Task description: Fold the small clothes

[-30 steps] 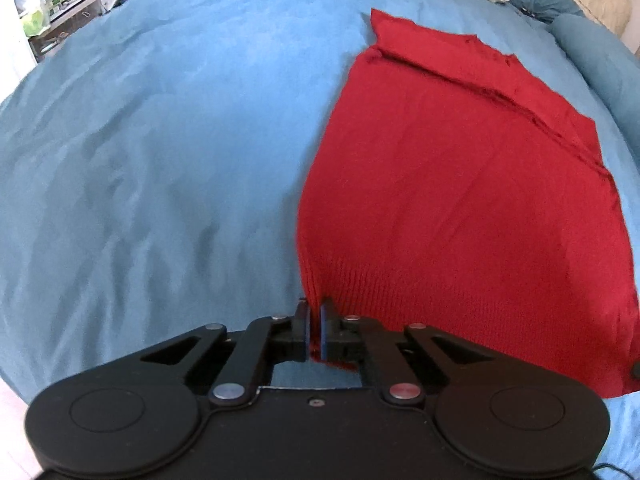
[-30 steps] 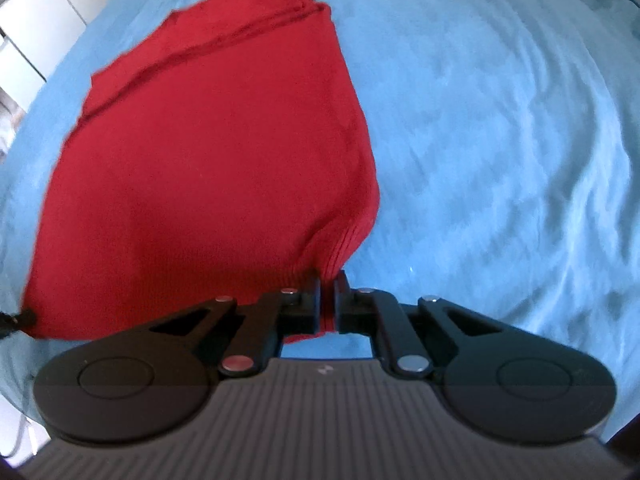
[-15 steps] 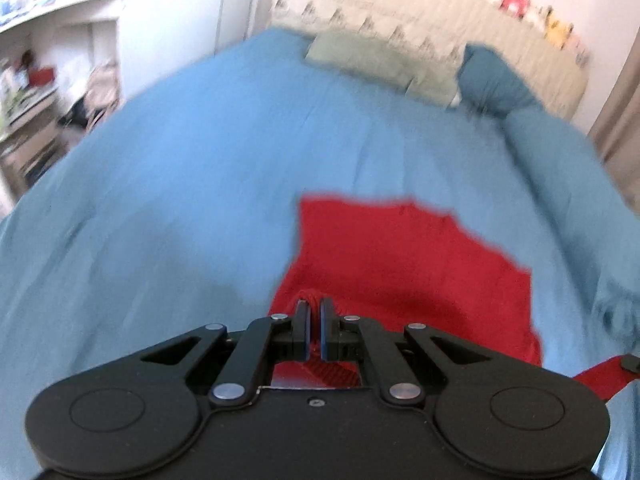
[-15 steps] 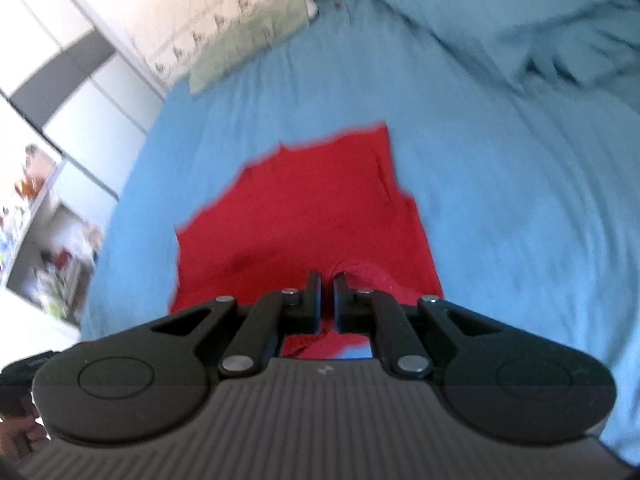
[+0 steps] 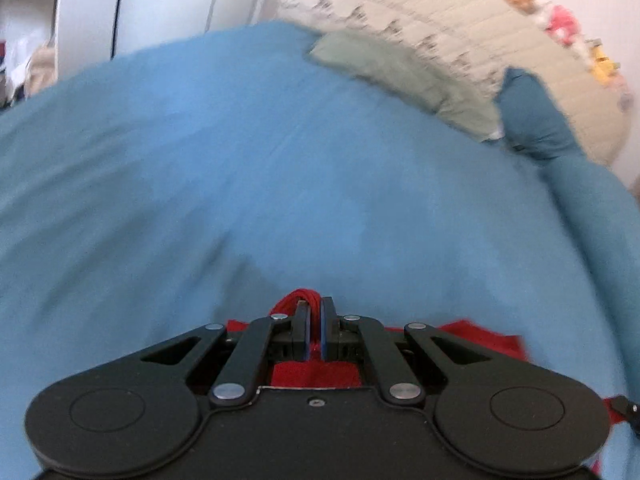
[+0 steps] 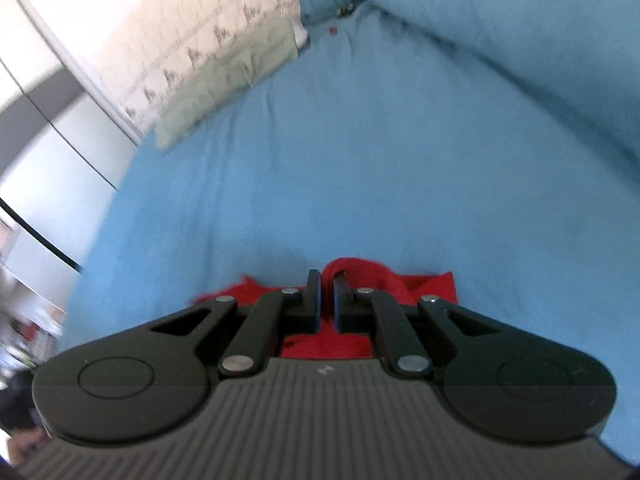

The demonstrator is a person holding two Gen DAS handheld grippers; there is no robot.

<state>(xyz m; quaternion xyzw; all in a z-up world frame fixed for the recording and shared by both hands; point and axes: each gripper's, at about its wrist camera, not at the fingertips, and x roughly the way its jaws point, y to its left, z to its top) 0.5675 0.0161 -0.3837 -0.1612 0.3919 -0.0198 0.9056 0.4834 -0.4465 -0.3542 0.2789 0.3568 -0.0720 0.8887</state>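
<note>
A red knit garment [image 5: 476,336] lies on a blue bedspread [image 5: 280,184], mostly hidden under both grippers. My left gripper [image 5: 315,312] is shut on a bunched corner of its hem, which pokes out above the fingertips. In the right wrist view the same red garment [image 6: 424,286] shows only as a strip around the fingers. My right gripper [image 6: 327,286] is shut on the other hem corner, a red fold curling over its right finger. Both views are blurred by motion.
Past the garment the blue bedspread [image 6: 360,160] stretches to a pale green pillow [image 5: 400,76] and a dark blue pillow [image 5: 532,120] at a cream padded headboard [image 5: 460,28]. White wardrobe doors [image 6: 60,148] stand to the left. A bunched blue duvet [image 6: 520,40] lies at right.
Both grippers carried the hem corners forward over the garment toward the headboard. The spread red cloth, wide in view before, has shrunk to a strip under the fingers.
</note>
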